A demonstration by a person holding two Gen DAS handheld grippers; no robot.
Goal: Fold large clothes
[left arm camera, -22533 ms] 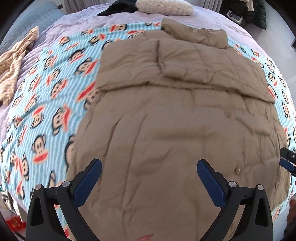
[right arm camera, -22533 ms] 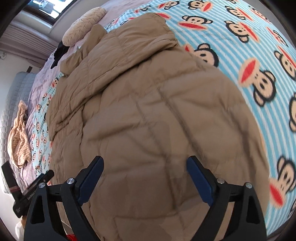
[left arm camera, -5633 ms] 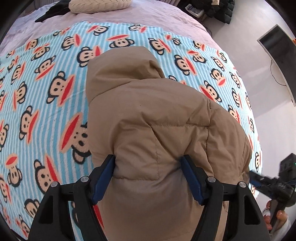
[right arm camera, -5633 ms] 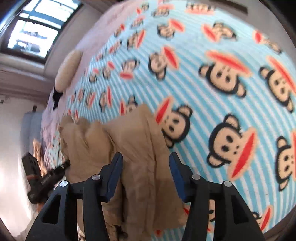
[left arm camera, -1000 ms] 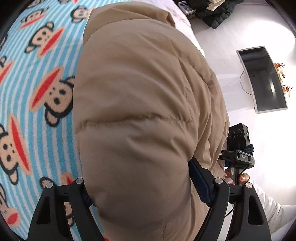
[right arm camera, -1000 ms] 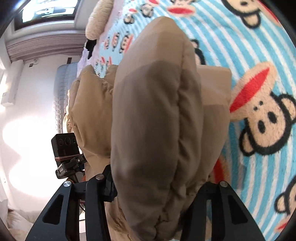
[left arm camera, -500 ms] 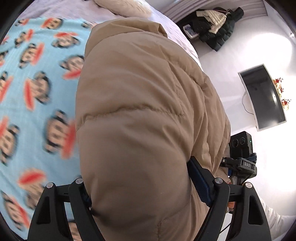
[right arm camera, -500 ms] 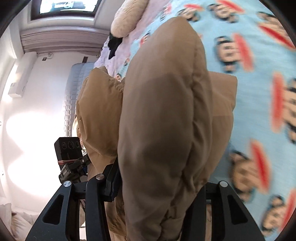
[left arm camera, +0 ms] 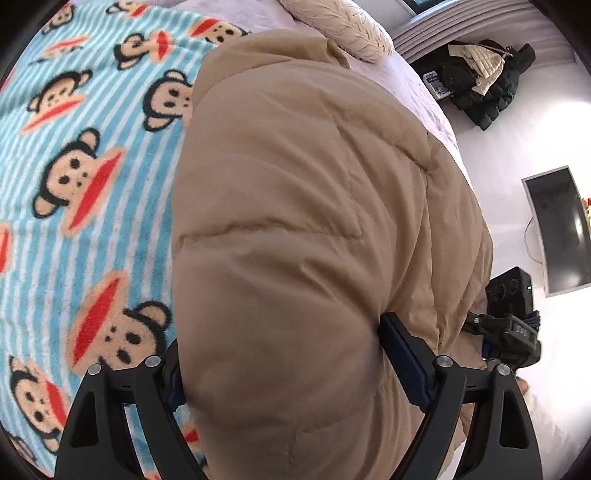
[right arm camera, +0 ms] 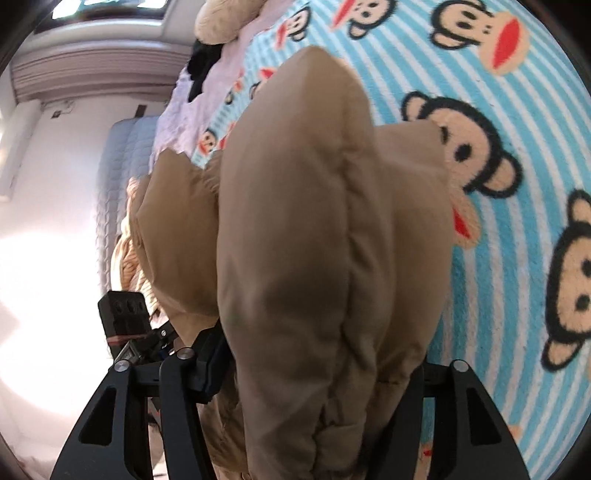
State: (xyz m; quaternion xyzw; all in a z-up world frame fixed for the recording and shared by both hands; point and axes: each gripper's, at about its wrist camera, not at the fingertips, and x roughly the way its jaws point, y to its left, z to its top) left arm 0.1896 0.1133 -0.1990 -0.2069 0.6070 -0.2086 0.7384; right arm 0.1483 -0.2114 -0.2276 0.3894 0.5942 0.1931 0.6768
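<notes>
A folded tan puffer coat [left arm camera: 303,229] fills both views; it also shows in the right wrist view [right arm camera: 325,236]. My left gripper [left arm camera: 280,373] is shut on one end of the thick bundle, its fingers pressed into the padding. My right gripper [right arm camera: 317,369] is shut on the other end. The coat is held up above the blue striped monkey blanket [left arm camera: 85,155]. The fingertips are mostly hidden by fabric. Each view shows the other gripper's camera block beyond the coat.
A cream pillow [left arm camera: 343,33] and black garment [right arm camera: 201,70] lie at the bed's head. Dark clothes [left arm camera: 484,81] are piled on the floor and a monitor [left arm camera: 557,229] stands to the right. A grey padded headboard [right arm camera: 122,173] and a striped beige garment [right arm camera: 129,266] are at the left.
Both grippers have carried the held coat bundle farther over the bed toward its head; more blanket and the pillow show now. The grip on the coat is unchanged.
</notes>
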